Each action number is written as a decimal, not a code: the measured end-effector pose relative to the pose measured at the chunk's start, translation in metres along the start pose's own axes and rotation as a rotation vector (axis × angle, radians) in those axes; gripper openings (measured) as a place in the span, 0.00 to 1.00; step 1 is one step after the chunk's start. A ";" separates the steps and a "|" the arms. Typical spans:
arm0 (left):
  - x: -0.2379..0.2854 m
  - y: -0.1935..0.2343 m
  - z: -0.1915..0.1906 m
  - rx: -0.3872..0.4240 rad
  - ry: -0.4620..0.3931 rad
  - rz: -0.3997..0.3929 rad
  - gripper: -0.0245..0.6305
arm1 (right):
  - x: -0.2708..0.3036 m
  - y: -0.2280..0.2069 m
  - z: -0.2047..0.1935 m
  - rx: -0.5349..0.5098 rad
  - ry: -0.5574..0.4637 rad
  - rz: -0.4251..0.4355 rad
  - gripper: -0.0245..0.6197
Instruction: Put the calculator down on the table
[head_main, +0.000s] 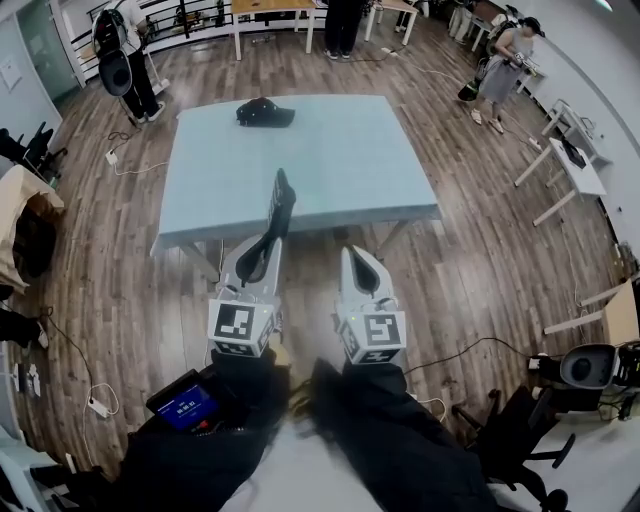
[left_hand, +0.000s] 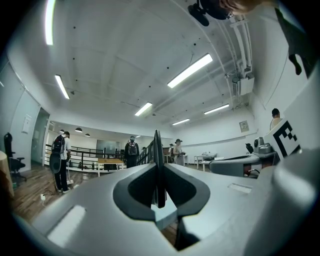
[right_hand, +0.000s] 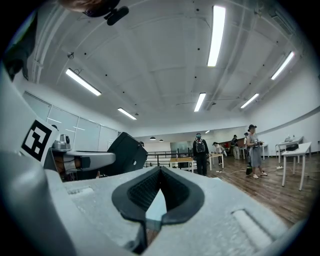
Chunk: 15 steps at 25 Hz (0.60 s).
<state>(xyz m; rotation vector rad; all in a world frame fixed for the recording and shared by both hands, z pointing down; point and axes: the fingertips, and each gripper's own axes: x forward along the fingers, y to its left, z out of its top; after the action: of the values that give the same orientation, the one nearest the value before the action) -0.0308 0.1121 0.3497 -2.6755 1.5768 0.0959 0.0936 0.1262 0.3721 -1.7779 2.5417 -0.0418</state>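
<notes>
Both claws are shown best in their own views: the left claw (left_hand: 158, 172) is clamped on the edge-on calculator (left_hand: 157, 147), keys hidden; the right claw (right_hand: 159, 172) is closed, apparently empty.

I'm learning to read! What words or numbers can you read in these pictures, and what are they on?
Nothing here can be read.
Blue screen by the person's left arm: print too small.
Wall plaque: blurred.
Marker cubes: only square patterns, no letters.
Calculator: edge-on, no print showing.
</notes>
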 end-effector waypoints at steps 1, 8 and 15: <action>0.006 0.005 0.000 -0.002 -0.002 0.000 0.11 | 0.008 -0.001 -0.001 -0.008 0.002 0.001 0.04; 0.059 0.047 -0.011 -0.022 0.014 0.002 0.11 | 0.071 -0.011 -0.007 -0.038 0.034 0.003 0.04; 0.114 0.087 -0.022 -0.039 0.057 -0.011 0.11 | 0.140 -0.030 -0.010 -0.019 0.064 -0.016 0.04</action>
<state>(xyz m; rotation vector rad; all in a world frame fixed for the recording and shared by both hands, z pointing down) -0.0511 -0.0305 0.3634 -2.7395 1.5919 0.0513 0.0739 -0.0154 0.3809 -1.8337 2.5795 -0.0763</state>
